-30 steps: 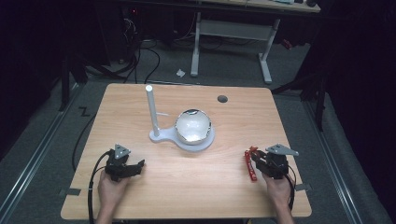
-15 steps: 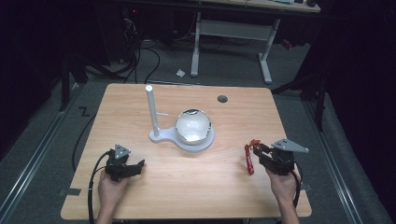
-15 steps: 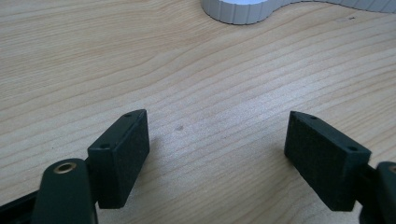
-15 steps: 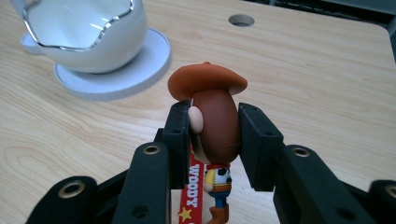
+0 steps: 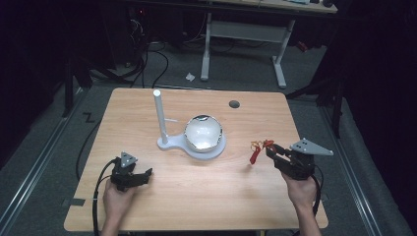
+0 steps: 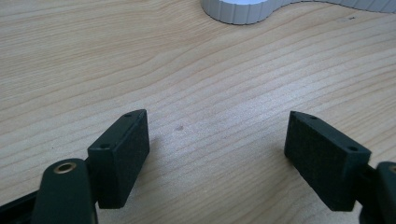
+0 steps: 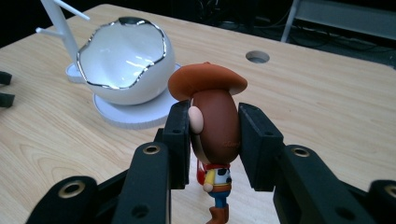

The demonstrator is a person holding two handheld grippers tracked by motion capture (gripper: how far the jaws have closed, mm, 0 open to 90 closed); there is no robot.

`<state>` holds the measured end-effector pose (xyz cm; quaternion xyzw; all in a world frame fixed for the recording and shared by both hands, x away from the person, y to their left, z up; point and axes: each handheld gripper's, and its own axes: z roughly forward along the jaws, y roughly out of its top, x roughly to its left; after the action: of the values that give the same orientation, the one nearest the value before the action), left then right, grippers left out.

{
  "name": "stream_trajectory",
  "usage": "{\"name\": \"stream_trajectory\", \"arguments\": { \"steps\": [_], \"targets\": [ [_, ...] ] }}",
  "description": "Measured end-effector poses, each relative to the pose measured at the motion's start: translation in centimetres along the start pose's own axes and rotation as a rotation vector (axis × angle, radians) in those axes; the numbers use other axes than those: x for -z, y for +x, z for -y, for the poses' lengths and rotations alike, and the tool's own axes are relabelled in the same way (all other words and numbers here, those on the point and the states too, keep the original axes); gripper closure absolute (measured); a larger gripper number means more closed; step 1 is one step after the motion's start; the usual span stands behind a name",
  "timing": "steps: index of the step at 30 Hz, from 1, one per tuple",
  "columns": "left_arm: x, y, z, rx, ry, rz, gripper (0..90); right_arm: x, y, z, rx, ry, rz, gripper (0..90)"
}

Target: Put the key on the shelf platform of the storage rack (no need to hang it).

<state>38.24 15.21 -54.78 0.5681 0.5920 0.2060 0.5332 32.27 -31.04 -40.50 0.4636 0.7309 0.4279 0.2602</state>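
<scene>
A small cowboy figurine (image 7: 212, 126) with a brown hat hangs head-up between the pads of my right gripper (image 7: 214, 135), which is shut on its head. From above, the figurine (image 5: 256, 150) dangles over the table's right half, held by that right gripper (image 5: 269, 150). A white egg-shaped bowl with a silver jagged rim (image 5: 203, 132) sits on a white stand (image 5: 169, 145) with a tall post (image 5: 160, 115) mid-table. At the front left, my left gripper (image 5: 143, 176) rests low, open; its pads (image 6: 122, 154) have bare wood between them.
The wooden table (image 5: 206, 196) has a round cable hole (image 5: 234, 104) at the back right. The stand's white base (image 6: 243, 11) lies beyond the left gripper. Cables, a desk frame (image 5: 243, 44) and dark floor surround the table.
My right gripper has lifted the figurine off the table and carried it up and slightly toward the bowl. The left gripper has stayed put.
</scene>
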Motion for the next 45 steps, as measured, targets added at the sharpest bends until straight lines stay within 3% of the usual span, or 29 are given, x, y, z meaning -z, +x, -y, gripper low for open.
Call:
{"name": "stream_trajectory", "arguments": {
  "steps": [17,45],
  "targets": [
    [0.0,0.0,0.0,0.0,0.0,0.0,22.4,-0.1,0.9,-2.6,0.025,-0.025,-0.067,66.7],
    [0.0,0.0,0.0,-0.001,0.001,-0.001,22.4,-2.7,3.7,-8.1,0.106,-0.046,-0.18,66.6]
  ]
}}
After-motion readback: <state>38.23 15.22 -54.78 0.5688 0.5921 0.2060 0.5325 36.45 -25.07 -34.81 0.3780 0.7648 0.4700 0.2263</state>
